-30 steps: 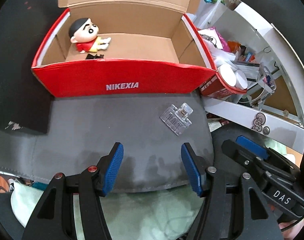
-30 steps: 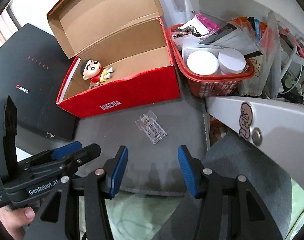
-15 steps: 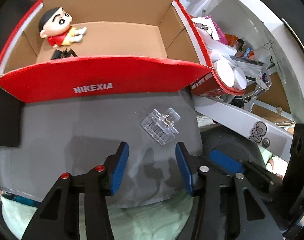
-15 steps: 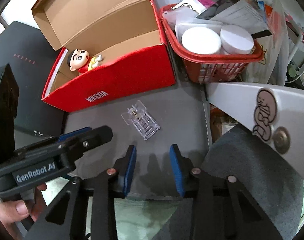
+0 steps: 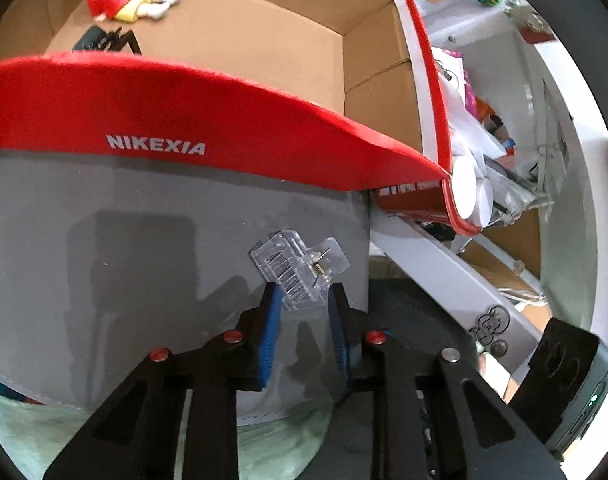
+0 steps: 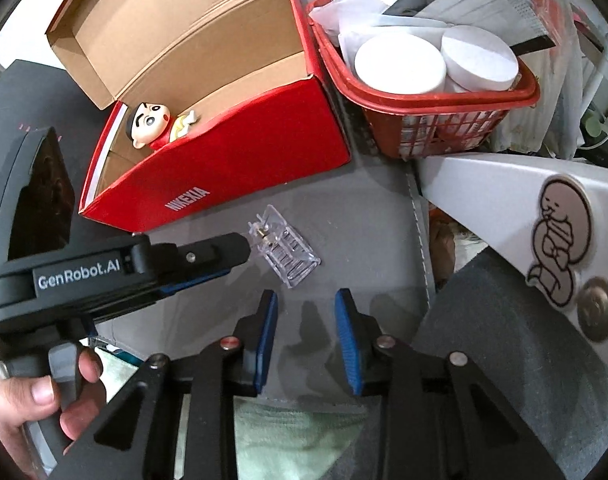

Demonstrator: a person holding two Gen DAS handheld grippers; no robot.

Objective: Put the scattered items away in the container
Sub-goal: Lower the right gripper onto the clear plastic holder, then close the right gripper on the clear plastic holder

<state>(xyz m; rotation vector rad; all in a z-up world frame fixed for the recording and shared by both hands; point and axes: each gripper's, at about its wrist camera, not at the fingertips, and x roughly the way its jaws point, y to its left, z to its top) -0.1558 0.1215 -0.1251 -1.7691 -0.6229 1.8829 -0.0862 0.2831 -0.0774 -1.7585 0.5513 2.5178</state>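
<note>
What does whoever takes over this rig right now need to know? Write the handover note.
Left hand-held gripper: fingers on either side of the clear clip on the grey mat, closing in; I cannot tell if it is gripping yet.
Right hand-held gripper: open, empty, just short of the clip.
Red box: lid open, behind the clip.
Done: the figurine and a small black item already lie in the box.
Left: grip the clip, lift it over the box's front wall, drop it in. No other loose item shows on the mat.
</note>
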